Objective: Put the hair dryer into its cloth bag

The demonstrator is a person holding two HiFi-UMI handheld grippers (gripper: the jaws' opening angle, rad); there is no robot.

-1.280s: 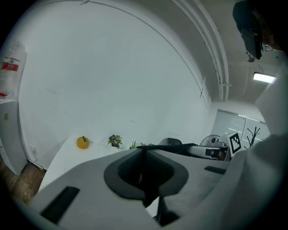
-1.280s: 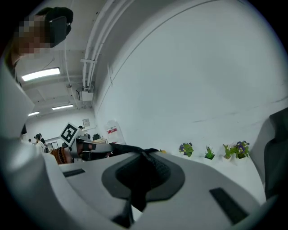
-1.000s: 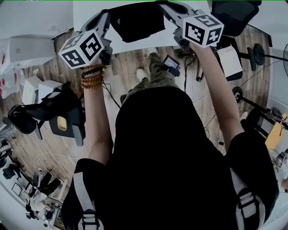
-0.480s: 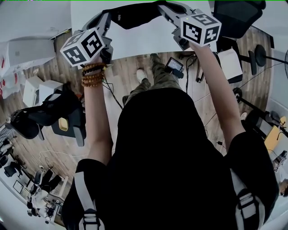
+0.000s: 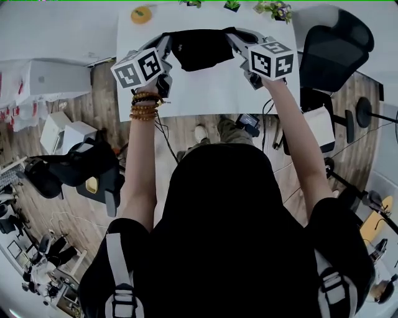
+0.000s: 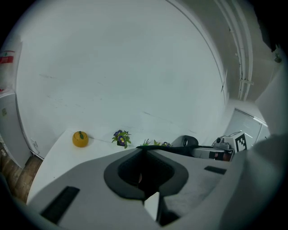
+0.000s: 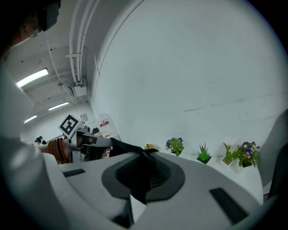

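The black cloth bag (image 5: 200, 48) hangs stretched between both grippers above the white table (image 5: 186, 93). My left gripper (image 5: 170, 42) is shut on the bag's left edge, and my right gripper (image 5: 230, 37) is shut on its right edge. In the left gripper view a black fold of cloth (image 6: 171, 149) runs from the closed jaws across to the right gripper (image 6: 227, 144). In the right gripper view the cloth (image 7: 128, 147) leads from the jaws toward the left gripper (image 7: 74, 134). The hair dryer itself does not show in any view.
An orange fruit (image 5: 141, 13) and small potted plants (image 5: 278, 9) stand along the table's far edge by the white wall. A black office chair (image 5: 336, 46) is at the table's right. White boxes (image 5: 62, 133) and another chair (image 5: 68, 164) stand on the floor at the left.
Both grippers have moved forward together with the bag, from the table's near edge to over its middle. The far edge with the fruit and plants has come into view.
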